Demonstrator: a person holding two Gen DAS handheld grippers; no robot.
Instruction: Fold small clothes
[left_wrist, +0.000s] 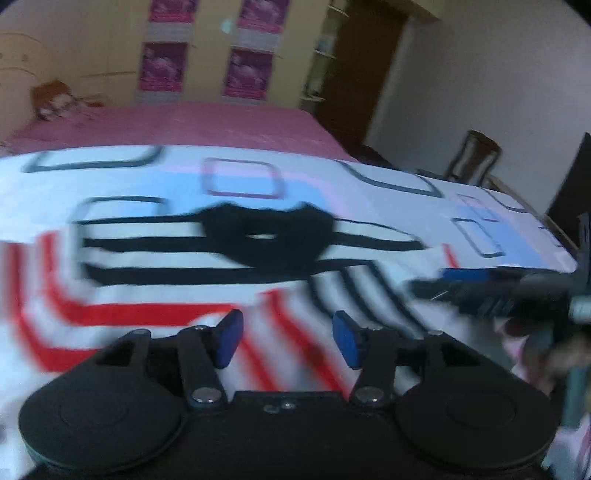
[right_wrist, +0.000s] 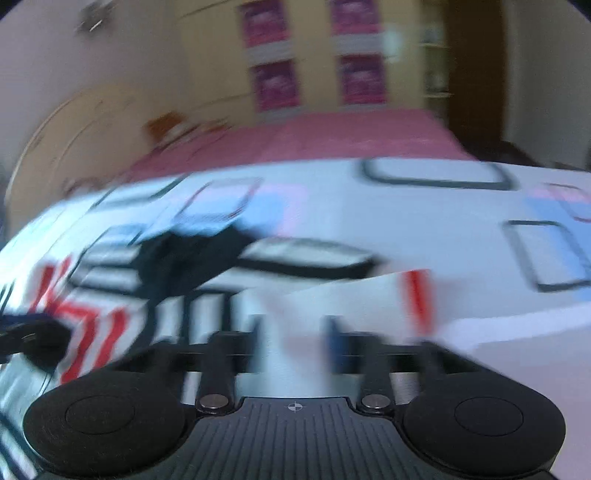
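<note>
shirt: striped shirt (left_wrist: 184, 258), black and red bands, black collar, is lying flat on the patterned sheet (left_wrist: 369, 184)
left gripper (left_wrist: 284, 339): is hovering over the shirt's red stripes, jaws spread, nothing between them
right gripper (right_wrist: 295, 343): is hanging over the shirt's right sleeve, jaws spread too, pretty blurry
bed: pink cover (left_wrist: 184, 125) is showing beyond the shirt

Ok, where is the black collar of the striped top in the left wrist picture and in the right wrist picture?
Left wrist view: the black collar sits just above the middle, straight beyond the fingers, on the striped top.
Right wrist view: the black collar lies left of centre, blurred.
Shared landmark: the pink bedspread behind the patterned sheet in both.
</note>
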